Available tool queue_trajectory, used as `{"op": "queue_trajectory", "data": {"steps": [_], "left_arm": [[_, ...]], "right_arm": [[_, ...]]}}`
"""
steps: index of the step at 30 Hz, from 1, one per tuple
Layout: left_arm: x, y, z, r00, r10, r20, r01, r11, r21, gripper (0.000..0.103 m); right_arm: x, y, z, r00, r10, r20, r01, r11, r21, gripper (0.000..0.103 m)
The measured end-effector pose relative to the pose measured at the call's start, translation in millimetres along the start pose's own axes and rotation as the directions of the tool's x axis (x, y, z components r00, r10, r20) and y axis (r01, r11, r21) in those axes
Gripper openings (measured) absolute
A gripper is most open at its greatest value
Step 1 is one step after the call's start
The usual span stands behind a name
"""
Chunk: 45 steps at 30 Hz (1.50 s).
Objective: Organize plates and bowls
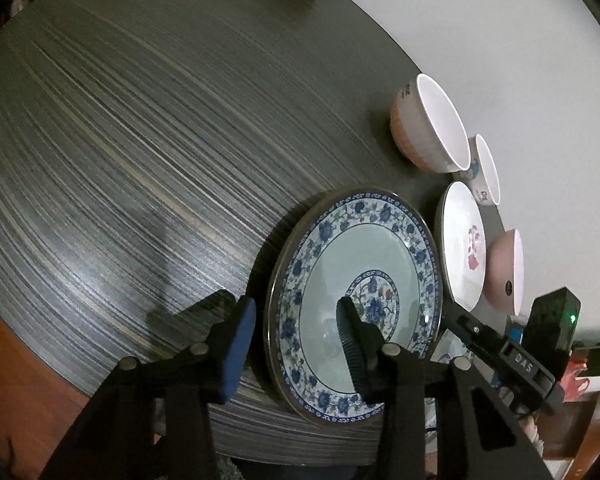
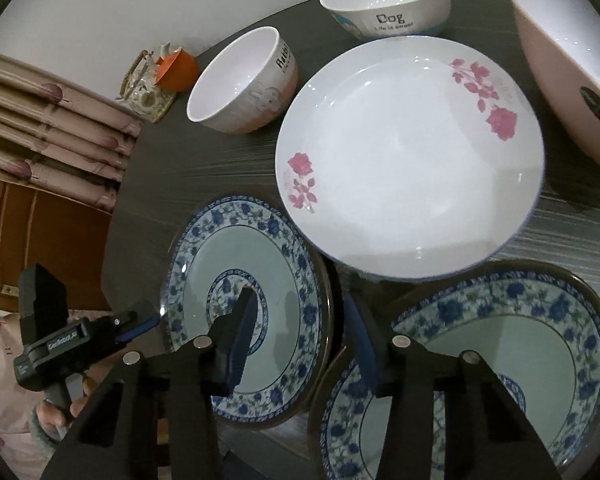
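A blue-floral plate [image 1: 352, 264] [image 2: 244, 264] lies on the dark round table [image 1: 140, 160]. My left gripper [image 1: 296, 344] straddles its left rim, the blue pad outside and the other finger over the plate's inside, with a small gap at the rim. My right gripper [image 2: 300, 340] straddles the opposite rim the same way, pads not visibly pressing. A second blue-floral plate [image 2: 500, 360] lies just right of it. A white plate with pink roses [image 2: 408, 152], a rabbit bowl [image 2: 244, 80], a "Dog" bowl [image 2: 384, 0] and a pink bowl [image 2: 568, 80] stand behind.
An orange cup [image 2: 176, 68] and an ornate tray [image 2: 148, 96] sit at the table's far edge by the white wall. A person's hand [image 2: 56, 412] holds the left gripper's handle. A brown wooden chair [image 2: 40, 240] stands beside the table. Bare tabletop spreads left of the plate.
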State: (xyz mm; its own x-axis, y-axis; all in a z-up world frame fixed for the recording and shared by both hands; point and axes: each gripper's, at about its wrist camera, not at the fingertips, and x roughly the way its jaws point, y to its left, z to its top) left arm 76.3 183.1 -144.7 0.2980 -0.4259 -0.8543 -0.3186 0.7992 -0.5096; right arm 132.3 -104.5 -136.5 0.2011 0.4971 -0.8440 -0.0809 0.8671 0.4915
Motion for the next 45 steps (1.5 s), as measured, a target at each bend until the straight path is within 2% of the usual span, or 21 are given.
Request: {"op": "queue_trajectory", "data": {"steps": [8, 15, 20, 36, 45], "left_arm": [[7.5, 1.5, -0.6, 1.0, 0.015, -0.012, -0.015, 1.0, 0.011, 0.026], [12.2, -1.0, -1.4, 0.999, 0.042, -0.002, -0.042, 0.998, 0.043, 0.022], [9.0, -1.5, 0.4, 0.998, 0.064, 0.025, -0.065, 0.996, 0.058, 0.02], [-23.8, 28.6, 8.2, 0.982, 0.106, 0.156, -0.111, 0.994, 0.021, 0.02], [-26.4, 46.1, 13.5, 0.976, 0.138, 0.169, -0.137, 0.99, -0.012, 0.02]], "right_arm": [[15.9, -0.1, 7.9, 1.0, -0.004, -0.031, 0.004, 1.0, -0.012, 0.028], [25.0, 0.1, 12.8, 0.998, -0.039, -0.039, 0.038, 0.999, -0.028, 0.015], [24.0, 3.1, 10.3, 0.997, -0.063, -0.032, 0.062, 0.997, -0.041, 0.015], [17.1, 37.1, -27.7, 0.999, -0.043, 0.016, 0.043, 0.998, -0.039, 0.013], [26.5, 45.2, -48.3, 0.999, -0.035, 0.017, 0.036, 0.998, -0.055, 0.013]]}}
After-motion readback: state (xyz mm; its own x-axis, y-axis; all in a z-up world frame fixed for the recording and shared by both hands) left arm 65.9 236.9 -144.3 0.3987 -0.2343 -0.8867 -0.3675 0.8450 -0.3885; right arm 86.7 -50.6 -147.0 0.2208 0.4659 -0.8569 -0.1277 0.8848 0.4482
